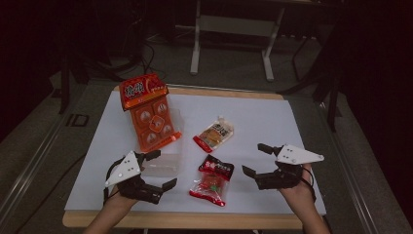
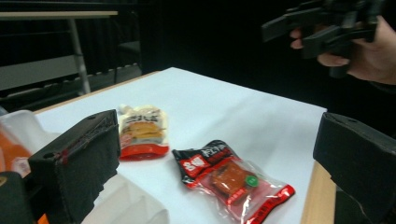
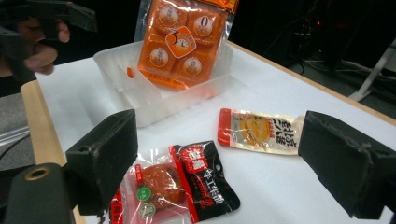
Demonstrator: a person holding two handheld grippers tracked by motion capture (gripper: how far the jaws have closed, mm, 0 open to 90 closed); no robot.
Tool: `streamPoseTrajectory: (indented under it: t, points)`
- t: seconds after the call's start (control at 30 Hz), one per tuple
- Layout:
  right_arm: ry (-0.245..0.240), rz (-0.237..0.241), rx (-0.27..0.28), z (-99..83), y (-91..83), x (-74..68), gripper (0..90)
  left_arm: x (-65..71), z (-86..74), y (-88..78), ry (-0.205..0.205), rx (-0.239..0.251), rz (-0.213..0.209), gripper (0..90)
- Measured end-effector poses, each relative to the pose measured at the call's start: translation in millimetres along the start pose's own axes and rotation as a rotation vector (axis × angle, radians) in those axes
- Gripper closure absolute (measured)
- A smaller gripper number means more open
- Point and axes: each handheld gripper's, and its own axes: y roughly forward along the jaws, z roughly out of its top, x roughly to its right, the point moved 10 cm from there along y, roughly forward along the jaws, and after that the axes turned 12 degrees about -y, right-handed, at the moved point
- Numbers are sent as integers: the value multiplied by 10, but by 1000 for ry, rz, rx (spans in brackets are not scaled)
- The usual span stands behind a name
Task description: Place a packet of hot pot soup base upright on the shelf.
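Observation:
A clear plastic tray point(image 1: 168, 163) point(image 3: 140, 100) sits left of centre on the white table, with an orange snack pack point(image 1: 148, 112) point(image 3: 184, 39) leaning in it. A red-and-black snack packet point(image 1: 213, 179) point(image 2: 231, 179) point(image 3: 180, 184) lies near the front edge. Behind it lies a pale sauce pouch with a red end point(image 1: 214, 134) point(image 2: 141, 130) point(image 3: 259, 131). My left gripper point(image 1: 157, 169) point(image 2: 215, 172) hovers open at the tray's near end. Open too, my right gripper point(image 1: 254, 159) point(image 3: 219, 168) is held right of the red-and-black packet.
The white sheet point(image 1: 272, 122) covers a wooden tabletop whose edge point(image 1: 185, 220) runs along the front. Bare white surface lies at the back and right. Dark floor, cables and metal table legs point(image 1: 196, 44) are beyond the far edge.

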Motion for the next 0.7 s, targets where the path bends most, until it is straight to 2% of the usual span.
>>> streamPoseTrajectory:
  t: [0.2, 0.33, 0.53, 0.7]
  points:
    - [39, 21, -7, -67, 99, -1, 111, 50, -127, 37, -3, -31, -5, 13]
    - [50, 43, -20, -149, 189, -13, 138, 70, -236, 77, 26, -59, 3, 13]
    - [63, 87, -42, -282, 342, -55, 162, 100, -336, 97, 14, -70, -4, 13]
    - [57, 128, -66, -436, 488, -94, 234, 106, -398, 91, 4, -76, -9, 13]
